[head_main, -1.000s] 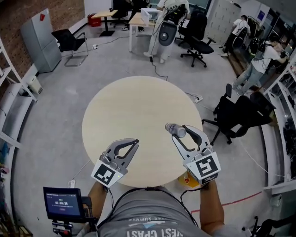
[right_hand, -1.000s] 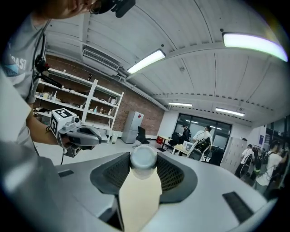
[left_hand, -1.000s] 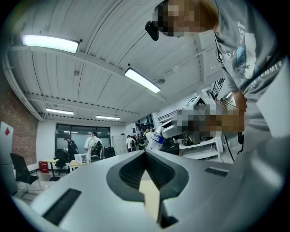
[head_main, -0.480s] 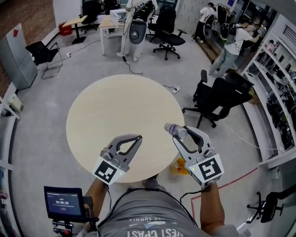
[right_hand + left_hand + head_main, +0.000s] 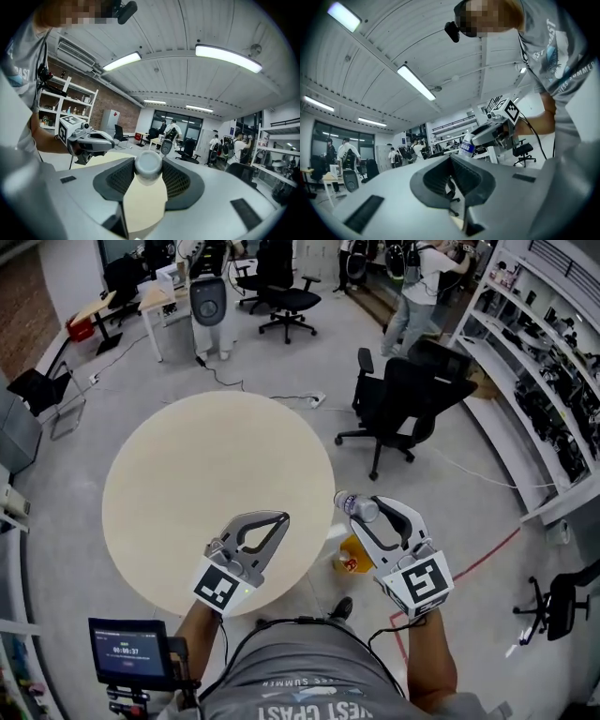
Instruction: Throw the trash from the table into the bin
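A clear plastic bottle (image 5: 356, 505) with a blue label lies crosswise between the tips of my right gripper (image 5: 364, 509), which is shut on it. Its grey cap (image 5: 149, 165) faces the camera in the right gripper view. The bottle hangs just past the right edge of the round beige table (image 5: 206, 484), over the floor. Below it a yellow bin (image 5: 349, 557) stands on the floor, partly hidden by the gripper. My left gripper (image 5: 278, 519) is shut and empty above the table's near right edge. The bottle (image 5: 467, 144) also shows in the left gripper view.
A black office chair (image 5: 403, 399) stands on the floor right of the table. Shelving (image 5: 553, 381) lines the right wall, and a red tape line (image 5: 478, 563) crosses the floor. A small screen (image 5: 129, 651) sits at the lower left. People and desks are at the back.
Both grippers have swung to the right relative to the table. The bottle was over the tabletop's edge and now hangs past it, over the floor. The yellow bin shows more fully.
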